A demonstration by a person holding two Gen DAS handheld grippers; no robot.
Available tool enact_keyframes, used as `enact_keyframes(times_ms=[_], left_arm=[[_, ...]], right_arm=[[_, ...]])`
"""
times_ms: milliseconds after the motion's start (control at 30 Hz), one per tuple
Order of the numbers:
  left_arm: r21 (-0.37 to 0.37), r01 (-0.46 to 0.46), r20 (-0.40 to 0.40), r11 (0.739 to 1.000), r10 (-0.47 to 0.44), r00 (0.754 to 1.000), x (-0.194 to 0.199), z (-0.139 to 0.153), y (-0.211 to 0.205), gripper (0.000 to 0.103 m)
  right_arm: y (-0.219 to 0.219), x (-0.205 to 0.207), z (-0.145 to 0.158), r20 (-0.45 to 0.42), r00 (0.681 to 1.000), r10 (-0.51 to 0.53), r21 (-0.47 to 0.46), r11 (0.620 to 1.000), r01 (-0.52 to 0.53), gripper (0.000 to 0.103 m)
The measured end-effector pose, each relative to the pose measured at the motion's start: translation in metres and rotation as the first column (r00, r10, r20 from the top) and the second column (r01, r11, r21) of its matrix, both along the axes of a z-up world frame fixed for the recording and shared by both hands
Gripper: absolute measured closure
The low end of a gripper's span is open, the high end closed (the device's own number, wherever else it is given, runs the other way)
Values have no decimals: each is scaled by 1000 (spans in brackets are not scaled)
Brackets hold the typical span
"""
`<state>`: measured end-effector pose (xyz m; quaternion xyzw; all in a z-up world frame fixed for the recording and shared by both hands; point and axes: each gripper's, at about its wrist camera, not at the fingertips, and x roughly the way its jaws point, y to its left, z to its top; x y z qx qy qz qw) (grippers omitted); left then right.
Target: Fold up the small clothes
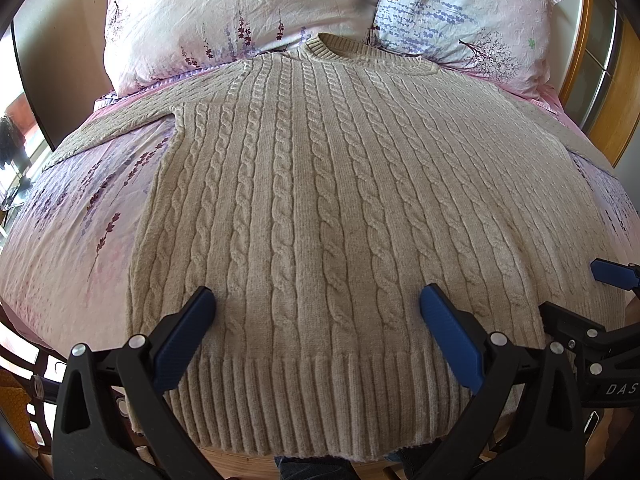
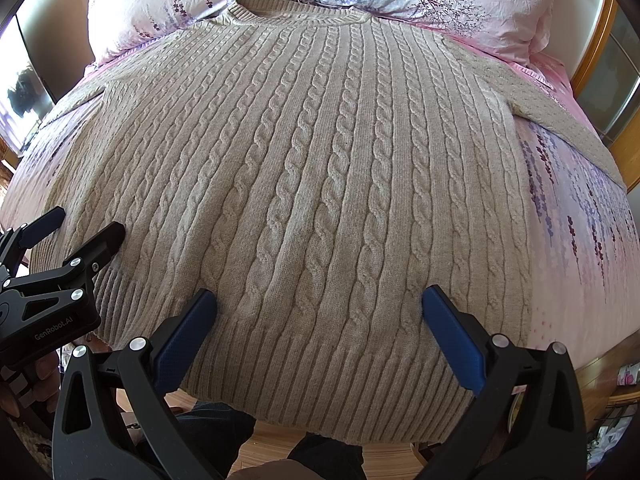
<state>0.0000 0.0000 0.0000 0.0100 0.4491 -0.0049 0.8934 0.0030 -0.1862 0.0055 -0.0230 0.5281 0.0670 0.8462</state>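
We see the beige cable-knit sweater (image 1: 316,200) spread flat on the pink floral bed (image 1: 60,248), collar at twelve o'clock, ribbed hem at six. Our left hand-held gripper (image 1: 318,308) hovers spread above the hem; our right hand-held gripper (image 2: 320,304), also spread, sits alongside at three o'clock.

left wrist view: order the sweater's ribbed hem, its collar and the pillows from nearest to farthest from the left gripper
1. ribbed hem, right beneath the left gripper at the bed's near edge
2. collar, at the sweater's far end
3. pillows, behind the collar at the bed's head
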Motion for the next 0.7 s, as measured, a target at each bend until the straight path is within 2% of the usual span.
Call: enact_keyframes(times_ms=[433,600,700], left_arm=[[0,15,-26,1000,-15,1000,8,1,0,2],[0,45,-76,999,-45,996,12,1,0,2],[-5,75,-140,997,-74,987,20,2,1,2]], right_arm=[[1,4,-1,-37,999,27,-7,1000,-27,1],[-2,6,0,-34,997,73,9,997,-73,1],[-5,7,1,-29,994,106,22,994,-106,1]])
